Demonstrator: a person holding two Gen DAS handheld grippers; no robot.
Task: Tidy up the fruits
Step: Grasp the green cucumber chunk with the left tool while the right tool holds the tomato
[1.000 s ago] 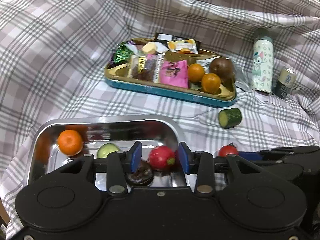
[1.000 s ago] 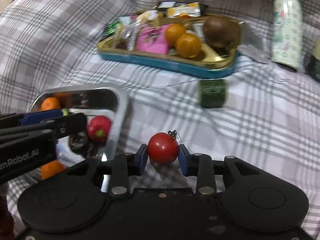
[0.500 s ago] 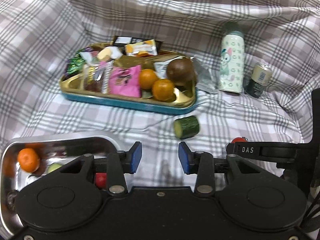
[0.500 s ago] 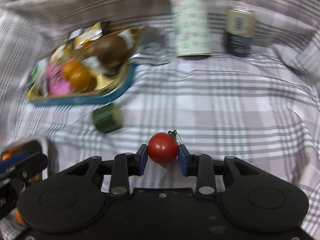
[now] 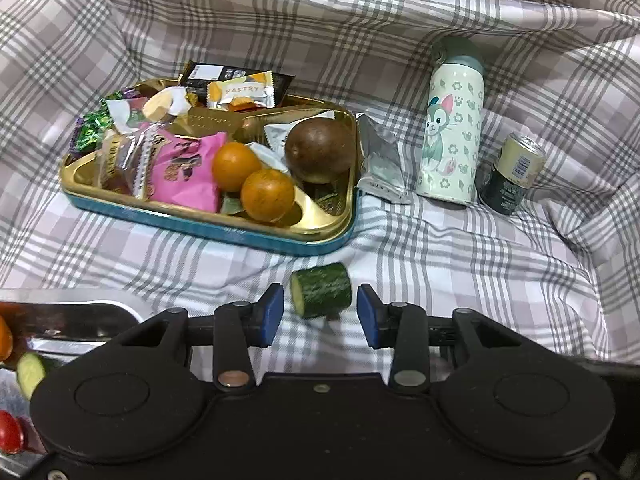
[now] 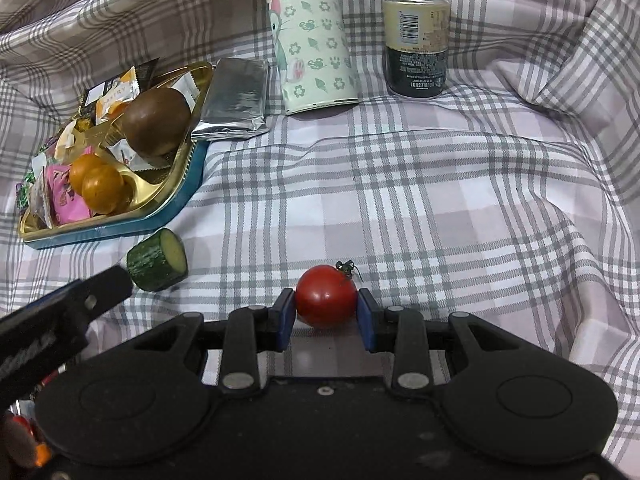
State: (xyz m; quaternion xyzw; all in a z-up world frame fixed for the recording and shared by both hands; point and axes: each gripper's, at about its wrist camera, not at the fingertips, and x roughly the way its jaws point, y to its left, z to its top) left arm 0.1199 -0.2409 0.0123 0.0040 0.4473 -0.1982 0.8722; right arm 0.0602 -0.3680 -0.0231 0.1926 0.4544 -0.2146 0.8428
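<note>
Right gripper is clamping a red tomato, left gripper is hanging with jaws apart, cucumber chunk between them untouched, snack tray at 11 o'clock.

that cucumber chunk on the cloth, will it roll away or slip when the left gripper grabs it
The cucumber piece lies on its round side, so a nudge would probably roll it, though the soft checked cloth may slow it. Its glossy skin looks a bit slippery. It seems firm; the open left gripper should hold it.
</note>
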